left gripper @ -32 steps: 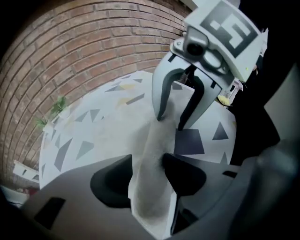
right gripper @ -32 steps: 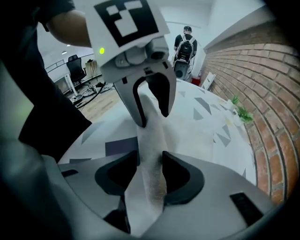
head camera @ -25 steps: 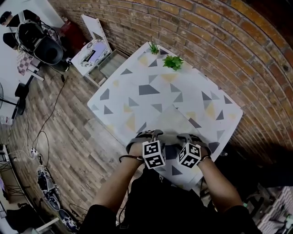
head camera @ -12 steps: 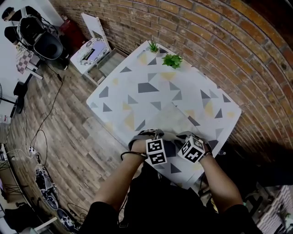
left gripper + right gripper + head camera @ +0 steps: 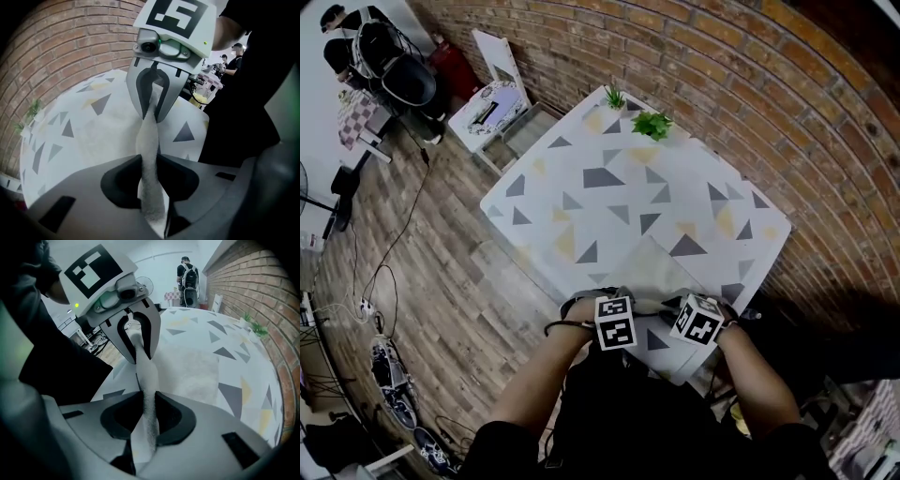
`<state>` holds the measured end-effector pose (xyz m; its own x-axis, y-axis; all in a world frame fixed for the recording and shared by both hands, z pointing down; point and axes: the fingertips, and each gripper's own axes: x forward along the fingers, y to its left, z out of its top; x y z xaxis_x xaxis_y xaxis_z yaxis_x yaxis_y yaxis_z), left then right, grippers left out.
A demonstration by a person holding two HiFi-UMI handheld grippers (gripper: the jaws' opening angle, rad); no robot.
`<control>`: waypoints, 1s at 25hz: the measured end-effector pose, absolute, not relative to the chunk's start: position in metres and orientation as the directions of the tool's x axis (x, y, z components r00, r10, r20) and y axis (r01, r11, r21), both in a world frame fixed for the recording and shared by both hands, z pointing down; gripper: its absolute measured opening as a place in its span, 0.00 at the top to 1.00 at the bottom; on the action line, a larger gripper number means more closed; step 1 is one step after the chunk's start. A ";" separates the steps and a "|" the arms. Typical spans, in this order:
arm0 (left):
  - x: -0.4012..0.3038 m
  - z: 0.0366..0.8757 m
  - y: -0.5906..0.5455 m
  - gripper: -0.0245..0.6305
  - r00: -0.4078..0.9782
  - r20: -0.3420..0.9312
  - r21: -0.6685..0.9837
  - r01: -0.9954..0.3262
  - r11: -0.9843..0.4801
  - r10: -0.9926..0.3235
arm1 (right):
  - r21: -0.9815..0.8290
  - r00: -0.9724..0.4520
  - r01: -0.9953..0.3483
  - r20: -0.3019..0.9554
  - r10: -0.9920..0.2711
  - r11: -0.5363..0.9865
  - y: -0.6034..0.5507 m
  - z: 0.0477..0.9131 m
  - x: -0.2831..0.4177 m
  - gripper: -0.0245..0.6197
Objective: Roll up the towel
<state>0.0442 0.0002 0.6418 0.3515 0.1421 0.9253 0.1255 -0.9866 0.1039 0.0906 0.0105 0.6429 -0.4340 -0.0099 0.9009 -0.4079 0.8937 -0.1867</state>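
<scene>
As jaws have just been closing, left gripper (image 5: 149, 164) and right gripper (image 5: 147, 401) are both clamping the towel (image 5: 652, 267). It's stretching between them.

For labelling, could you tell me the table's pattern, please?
White table, grey and yellow triangles; head view.

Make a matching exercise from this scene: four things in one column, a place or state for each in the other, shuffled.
1 towel
2 left gripper
3 green plant
4 table

a at the table's far edge
b patterned with triangles
c pale, lying on the table's near side
d clamped on fabric

Pairs: 1-c, 2-d, 3-a, 4-b. The left gripper's jaws have just been closing, with the towel's edge between them.
</scene>
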 end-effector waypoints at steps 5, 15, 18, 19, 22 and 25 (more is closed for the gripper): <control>0.043 0.641 -0.021 0.72 0.357 0.932 0.029 0.105 -0.994 0.065 | -0.146 -0.401 -0.442 0.915 -0.050 0.885 -0.009 0.643 0.095 0.80; 0.041 0.635 -0.074 0.70 0.391 0.918 -0.084 0.029 -0.996 -0.067 | -0.067 -0.355 -0.518 0.924 -0.143 0.853 -0.057 0.644 0.107 0.76; 0.038 0.631 -0.094 0.70 0.391 0.908 -0.157 -0.018 -0.987 -0.151 | -0.021 -0.324 -0.545 0.927 -0.188 0.838 -0.074 0.646 0.112 0.76; 0.038 0.627 -0.098 0.70 0.396 0.902 -0.176 -0.029 -0.984 -0.173 | -0.005 -0.314 -0.554 0.927 -0.203 0.832 -0.079 0.646 0.114 0.76; 0.042 0.616 -0.090 0.70 0.423 0.892 -0.177 -0.006 -0.984 -0.163 | 0.040 -0.290 -0.579 0.924 -0.251 0.814 -0.088 0.644 0.116 0.76; 0.048 0.616 -0.066 0.70 0.417 0.902 -0.159 0.074 -0.984 -0.115 | 0.068 -0.294 -0.593 0.909 -0.295 0.802 -0.089 0.637 0.115 0.76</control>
